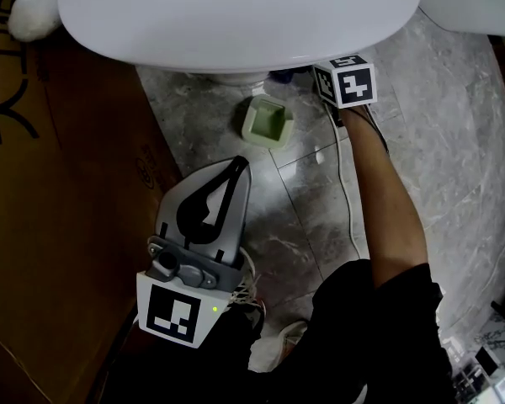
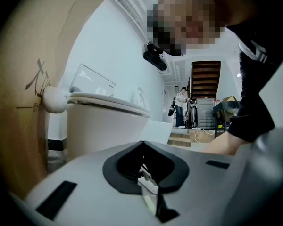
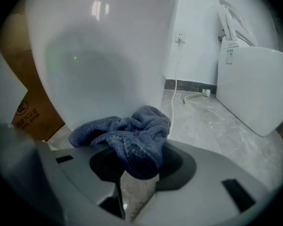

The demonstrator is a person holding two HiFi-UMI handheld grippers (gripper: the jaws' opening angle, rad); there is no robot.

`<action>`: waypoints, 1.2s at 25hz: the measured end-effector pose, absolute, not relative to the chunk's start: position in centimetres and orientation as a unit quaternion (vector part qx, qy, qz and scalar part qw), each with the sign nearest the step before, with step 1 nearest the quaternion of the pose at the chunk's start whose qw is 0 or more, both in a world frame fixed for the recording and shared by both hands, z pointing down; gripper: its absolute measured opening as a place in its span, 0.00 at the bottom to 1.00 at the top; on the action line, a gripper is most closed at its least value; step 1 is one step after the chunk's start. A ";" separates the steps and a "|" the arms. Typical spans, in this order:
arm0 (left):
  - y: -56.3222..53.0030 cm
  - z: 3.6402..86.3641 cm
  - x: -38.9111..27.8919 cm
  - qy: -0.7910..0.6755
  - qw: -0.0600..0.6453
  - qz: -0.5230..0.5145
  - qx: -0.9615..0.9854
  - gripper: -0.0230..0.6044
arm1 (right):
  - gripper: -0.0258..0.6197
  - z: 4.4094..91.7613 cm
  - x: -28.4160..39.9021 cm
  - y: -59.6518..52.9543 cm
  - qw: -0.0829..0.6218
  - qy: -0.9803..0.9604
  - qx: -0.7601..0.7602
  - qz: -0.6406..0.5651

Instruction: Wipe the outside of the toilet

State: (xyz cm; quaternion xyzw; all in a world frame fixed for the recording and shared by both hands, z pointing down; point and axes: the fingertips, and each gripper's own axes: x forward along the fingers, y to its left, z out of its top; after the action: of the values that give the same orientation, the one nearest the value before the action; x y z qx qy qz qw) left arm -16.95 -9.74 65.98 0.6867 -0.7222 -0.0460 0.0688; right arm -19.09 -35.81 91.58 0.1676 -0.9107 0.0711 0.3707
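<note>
While right gripper pinches blue cloth, glossy white toilet

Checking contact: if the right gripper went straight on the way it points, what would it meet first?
The white outer wall of the toilet bowl. The blue cloth in the right gripper would touch it first; it looks close, though depth is unclear.
</note>
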 end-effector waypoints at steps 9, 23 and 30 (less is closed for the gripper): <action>-9.4 65.6 -17.3 -0.724 0.066 -0.050 0.685 0.05 | 0.28 96.2 -19.0 -34.3 0.407 -0.881 0.208 0.122; -9.4 64.0 -15.3 -0.730 0.060 -0.042 0.680 0.05 | 0.28 85.2 -13.8 -36.1 0.286 -0.920 0.258 0.066; -8.9 62.3 -13.6 -0.740 0.046 -0.045 0.669 0.05 | 0.28 75.5 -9.7 -33.9 0.181 -0.947 0.257 0.060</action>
State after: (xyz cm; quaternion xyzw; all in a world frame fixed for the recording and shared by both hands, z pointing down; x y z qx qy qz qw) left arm -13.55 -8.90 62.34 0.6691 -0.7403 -0.0455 0.0458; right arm -9.73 -33.91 75.53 0.2569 -0.9474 0.0602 0.1814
